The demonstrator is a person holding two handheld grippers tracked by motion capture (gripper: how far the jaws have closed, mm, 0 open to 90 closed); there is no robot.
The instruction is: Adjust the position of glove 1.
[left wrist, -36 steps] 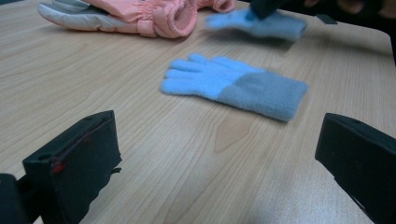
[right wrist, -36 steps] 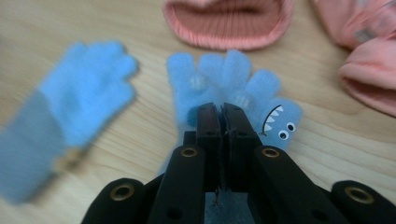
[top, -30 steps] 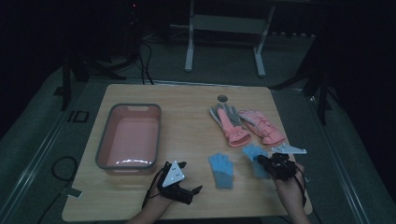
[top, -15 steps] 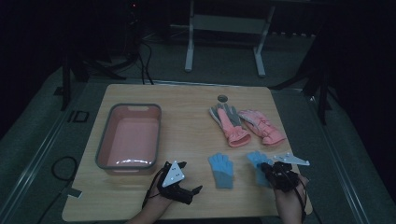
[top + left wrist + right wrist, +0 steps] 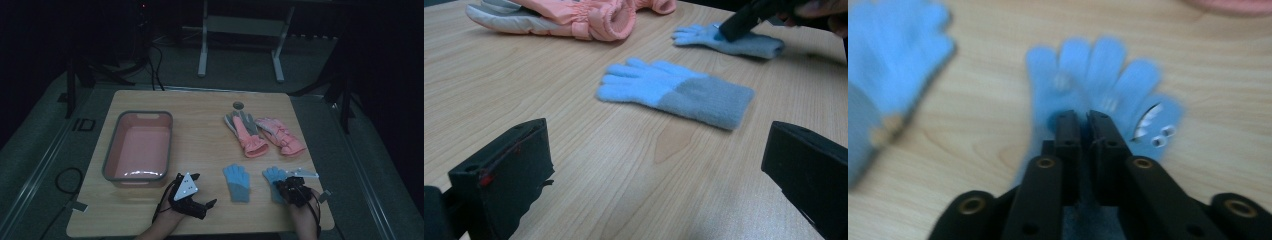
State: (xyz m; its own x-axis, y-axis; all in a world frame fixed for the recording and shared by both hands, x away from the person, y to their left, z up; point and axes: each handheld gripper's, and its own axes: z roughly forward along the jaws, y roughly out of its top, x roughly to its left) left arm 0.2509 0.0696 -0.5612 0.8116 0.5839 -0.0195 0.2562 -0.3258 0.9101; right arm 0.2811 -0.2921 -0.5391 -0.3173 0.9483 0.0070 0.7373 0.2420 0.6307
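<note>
Light wood-grain surface (image 5: 200, 107). Pink tub (image 5: 139, 147) with grey rim at left. Pair of pink-and-grey gloves (image 5: 262, 132) side by side at far right. Two blue knit gloves flat near front edge: one (image 5: 236, 182) at centre, other (image 5: 273, 176) just right of it.

Two blue knit gloves with grey cuffs lie flat on the wooden table (image 5: 200, 120), fingers pointing away from the person, well right of the pink tub (image 5: 138, 146). Left blue glove (image 5: 236, 182) lies free, palm flat. Right blue glove (image 5: 273, 176) is pinched at the palm. Pair of pink-and-grey padded gloves (image 5: 263, 134) lies side by side, farther back than the blue ones.
</note>
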